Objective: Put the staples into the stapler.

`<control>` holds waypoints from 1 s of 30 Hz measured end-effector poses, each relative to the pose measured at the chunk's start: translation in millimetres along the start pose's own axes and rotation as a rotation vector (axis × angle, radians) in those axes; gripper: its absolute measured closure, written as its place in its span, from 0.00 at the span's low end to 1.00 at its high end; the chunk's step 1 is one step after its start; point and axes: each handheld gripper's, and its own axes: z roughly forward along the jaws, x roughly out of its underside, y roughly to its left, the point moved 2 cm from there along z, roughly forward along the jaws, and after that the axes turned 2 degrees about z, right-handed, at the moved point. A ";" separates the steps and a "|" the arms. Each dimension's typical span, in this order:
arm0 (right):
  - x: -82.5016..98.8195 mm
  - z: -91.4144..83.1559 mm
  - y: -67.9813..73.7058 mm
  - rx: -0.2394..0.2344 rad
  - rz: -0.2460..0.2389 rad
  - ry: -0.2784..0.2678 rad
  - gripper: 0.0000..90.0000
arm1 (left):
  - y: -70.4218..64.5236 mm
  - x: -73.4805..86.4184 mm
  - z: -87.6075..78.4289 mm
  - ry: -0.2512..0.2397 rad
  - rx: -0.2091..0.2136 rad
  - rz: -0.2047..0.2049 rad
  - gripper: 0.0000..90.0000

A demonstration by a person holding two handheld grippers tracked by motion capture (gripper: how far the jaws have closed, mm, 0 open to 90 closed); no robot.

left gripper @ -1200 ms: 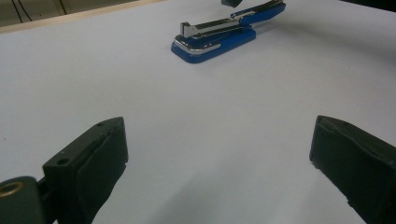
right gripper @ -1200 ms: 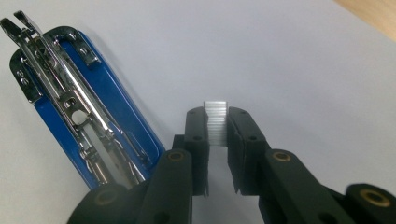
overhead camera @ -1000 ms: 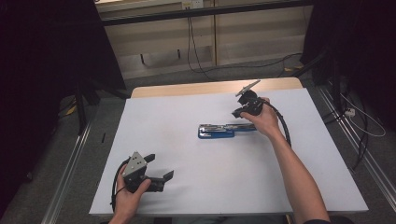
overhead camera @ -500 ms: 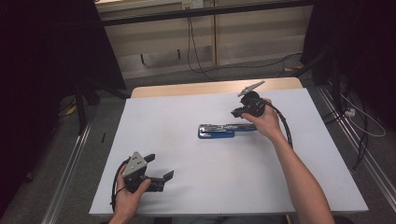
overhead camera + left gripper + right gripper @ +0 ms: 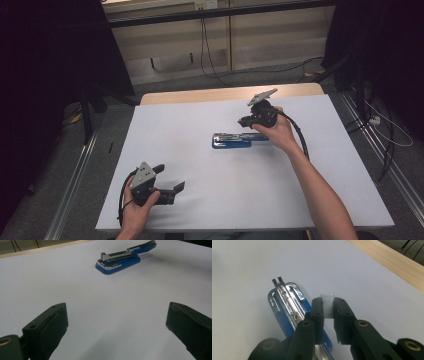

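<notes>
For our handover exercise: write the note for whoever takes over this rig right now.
Right gripper: shut on a strip of staples, held just above the blue stapler.
Left gripper: open, holding nothing, resting on the white table near the front left.
Stapler lies mid-table, opened, its metal channel exposed.
Done: strip picked up.
Left: probably load the strip into the channel, then close the stapler.

Dim room: grey carpeted floor, pale wood-panelled wall at top, black cables trailing down it.
</notes>
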 end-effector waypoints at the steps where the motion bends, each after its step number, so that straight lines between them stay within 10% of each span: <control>1: -0.7 0.5 1.3 -0.006 -0.005 -0.003 0.88 | 0.1 0.0 0.0 0.000 0.000 0.000 0.05; 30: -13.7 19.9 29.5 -0.116 -0.055 0.004 0.88 | 4.2 0.0 -0.8 -0.008 -0.005 -0.010 0.05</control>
